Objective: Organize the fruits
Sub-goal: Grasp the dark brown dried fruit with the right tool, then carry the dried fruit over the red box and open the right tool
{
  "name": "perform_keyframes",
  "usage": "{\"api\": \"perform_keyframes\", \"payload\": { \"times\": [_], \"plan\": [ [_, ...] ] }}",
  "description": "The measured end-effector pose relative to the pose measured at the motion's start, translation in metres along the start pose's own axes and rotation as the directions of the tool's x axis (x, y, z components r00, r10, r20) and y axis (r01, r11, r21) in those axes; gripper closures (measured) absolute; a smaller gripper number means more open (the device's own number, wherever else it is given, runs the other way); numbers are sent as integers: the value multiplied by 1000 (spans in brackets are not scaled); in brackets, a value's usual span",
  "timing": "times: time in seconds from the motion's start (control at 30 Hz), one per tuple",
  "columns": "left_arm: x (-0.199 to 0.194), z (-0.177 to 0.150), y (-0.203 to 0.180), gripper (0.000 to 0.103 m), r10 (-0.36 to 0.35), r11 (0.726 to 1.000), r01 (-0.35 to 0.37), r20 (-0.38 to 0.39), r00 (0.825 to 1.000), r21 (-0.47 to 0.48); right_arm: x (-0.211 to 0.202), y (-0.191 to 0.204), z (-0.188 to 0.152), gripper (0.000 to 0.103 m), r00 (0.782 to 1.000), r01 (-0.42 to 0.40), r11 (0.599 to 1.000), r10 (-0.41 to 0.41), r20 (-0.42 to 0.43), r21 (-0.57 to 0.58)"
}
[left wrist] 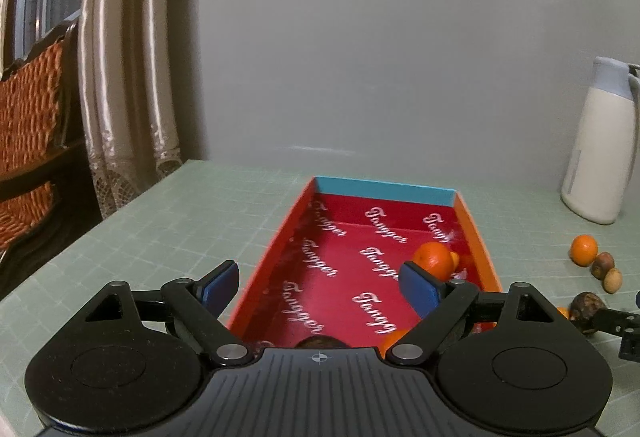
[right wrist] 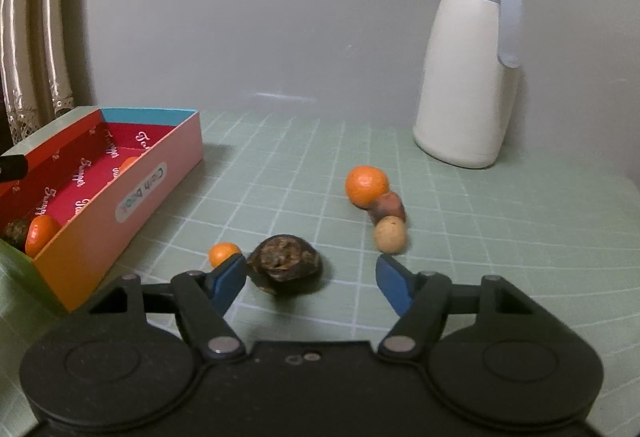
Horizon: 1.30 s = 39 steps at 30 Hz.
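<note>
A red-lined box (left wrist: 280,237) (right wrist: 100,193) lies on the green mat. My left gripper (left wrist: 320,283) hangs open over its near end, nothing between the fingers. In the box sit an orange (left wrist: 434,257) by the right wall, another orange (left wrist: 390,343) and a dark fruit (left wrist: 320,342) at the near end, half hidden by the gripper body. My right gripper (right wrist: 312,279) is open, low over the mat, with a dark wrinkled fruit (right wrist: 286,263) between its fingers, close to the left fingertip. A small orange (right wrist: 223,253) lies left of it. Farther off stand an orange (right wrist: 366,185), a brown fruit (right wrist: 388,207) and a tan fruit (right wrist: 390,233).
A white jug with a grey lid (right wrist: 468,69) (left wrist: 600,149) stands by the wall at the right. Curtains (left wrist: 124,77) and a wicker chair (left wrist: 32,125) lie beyond the table's left edge. The right gripper's fingertip (left wrist: 600,321) shows at the left wrist view's right edge.
</note>
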State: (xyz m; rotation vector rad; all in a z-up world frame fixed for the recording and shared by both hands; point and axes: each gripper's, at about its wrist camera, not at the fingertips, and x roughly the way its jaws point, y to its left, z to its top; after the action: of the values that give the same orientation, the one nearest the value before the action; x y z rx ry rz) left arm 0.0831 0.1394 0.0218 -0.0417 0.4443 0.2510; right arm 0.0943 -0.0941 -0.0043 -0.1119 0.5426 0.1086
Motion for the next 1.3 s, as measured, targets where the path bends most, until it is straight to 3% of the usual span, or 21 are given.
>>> {"api": "perform_keyframes", "payload": {
  "times": [0.4, 0.5, 0.57, 0.7, 0.97, 1.3],
  "plan": [
    [4, -4, 38, 16, 43, 999, -44, -18, 999, -28, 29, 10, 0, 38, 997, 24, 999, -22, -78, 22],
    [4, -5, 46, 16, 53, 998, -54, -21, 998, -32, 35, 11, 0, 44, 995, 17, 999, -13, -95, 40],
    [4, -6, 51, 16, 59, 998, -59, -21, 998, -37, 36, 13, 2, 54, 995, 9, 999, -4, -96, 45],
    [3, -7, 60, 16, 68, 997, -69, -21, 997, -47, 35, 18, 3, 55, 996, 20, 999, -16, -91, 42],
    [0, -9, 73, 16, 84, 995, -85, -18, 996, -54, 26, 24, 13, 55, 999, 22, 998, -20, -38, 63],
    [-2, -12, 96, 16, 116, 991, -117, -28, 993, -63, 7, 50, 30, 55, 996, -48, 996, 42, 84, 75]
  ]
}}
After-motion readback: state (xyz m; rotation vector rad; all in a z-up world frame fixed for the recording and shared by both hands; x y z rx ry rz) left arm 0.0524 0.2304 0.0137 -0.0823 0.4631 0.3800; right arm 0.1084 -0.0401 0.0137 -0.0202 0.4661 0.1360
